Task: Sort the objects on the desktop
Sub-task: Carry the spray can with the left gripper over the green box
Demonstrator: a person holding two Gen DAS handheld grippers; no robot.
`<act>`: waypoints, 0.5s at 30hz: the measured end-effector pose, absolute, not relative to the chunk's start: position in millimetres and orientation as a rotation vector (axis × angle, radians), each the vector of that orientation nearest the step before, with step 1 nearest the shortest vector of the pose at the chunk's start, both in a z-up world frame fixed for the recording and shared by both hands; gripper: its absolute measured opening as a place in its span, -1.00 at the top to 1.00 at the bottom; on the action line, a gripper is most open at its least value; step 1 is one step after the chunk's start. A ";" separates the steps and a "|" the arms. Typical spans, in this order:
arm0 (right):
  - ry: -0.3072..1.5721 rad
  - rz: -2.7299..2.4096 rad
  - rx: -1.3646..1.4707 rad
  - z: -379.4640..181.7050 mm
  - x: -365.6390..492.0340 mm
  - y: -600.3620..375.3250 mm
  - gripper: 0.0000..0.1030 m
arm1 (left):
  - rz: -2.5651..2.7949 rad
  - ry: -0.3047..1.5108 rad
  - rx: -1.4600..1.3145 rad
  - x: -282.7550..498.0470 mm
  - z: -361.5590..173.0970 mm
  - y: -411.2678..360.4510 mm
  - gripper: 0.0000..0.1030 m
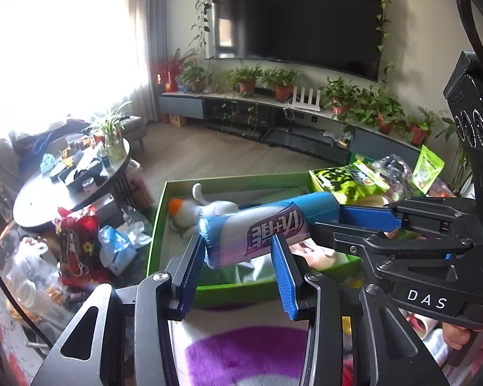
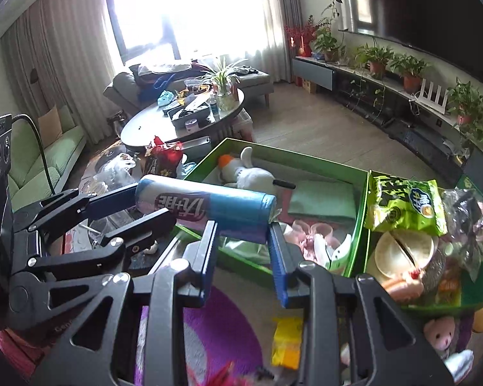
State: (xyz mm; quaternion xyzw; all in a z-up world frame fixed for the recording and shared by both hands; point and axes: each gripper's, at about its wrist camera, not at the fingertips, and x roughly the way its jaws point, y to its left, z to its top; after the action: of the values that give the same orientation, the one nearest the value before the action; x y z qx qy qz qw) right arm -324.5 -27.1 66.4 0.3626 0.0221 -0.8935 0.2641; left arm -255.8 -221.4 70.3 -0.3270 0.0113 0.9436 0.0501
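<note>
A blue and white roll of bags (image 1: 267, 225) with a purple label hangs level above a green box (image 1: 159, 225). My left gripper (image 1: 238, 252) clamps one end of the roll and my right gripper (image 1: 339, 217) clamps the other end. In the right wrist view the roll (image 2: 209, 209) sits between my right gripper (image 2: 243, 233) and the left gripper (image 2: 151, 206), over the green box (image 2: 306, 159). A white plush dog (image 2: 248, 172) and a folded green cloth (image 2: 322, 201) lie inside the box.
A second green box (image 2: 473, 292) at the right holds a green snack bag (image 2: 405, 207), plates and plastic bags. A red snack bag (image 1: 77, 244) and clear bags lie at the left by a round dark table (image 1: 42, 193). A purple and white mat (image 2: 222, 331) lies below.
</note>
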 end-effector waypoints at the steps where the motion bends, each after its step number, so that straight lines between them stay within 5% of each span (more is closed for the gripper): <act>1: 0.057 -2.413 0.984 65.7 -330.0 -28.7 0.37 | 2.876 0.040 -0.995 -259.3 70.3 -222.6 0.19; 15: 0.001 -2.384 1.056 54.5 -377.7 -43.3 0.37 | 2.871 0.028 -1.017 -309.5 63.1 -239.8 0.19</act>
State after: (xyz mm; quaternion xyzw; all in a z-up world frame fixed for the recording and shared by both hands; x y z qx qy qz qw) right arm -377.7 -43.3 54.5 0.3908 0.0004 -0.8818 0.2639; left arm -309.5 -239.8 63.1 -0.3336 0.0092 0.9415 0.0478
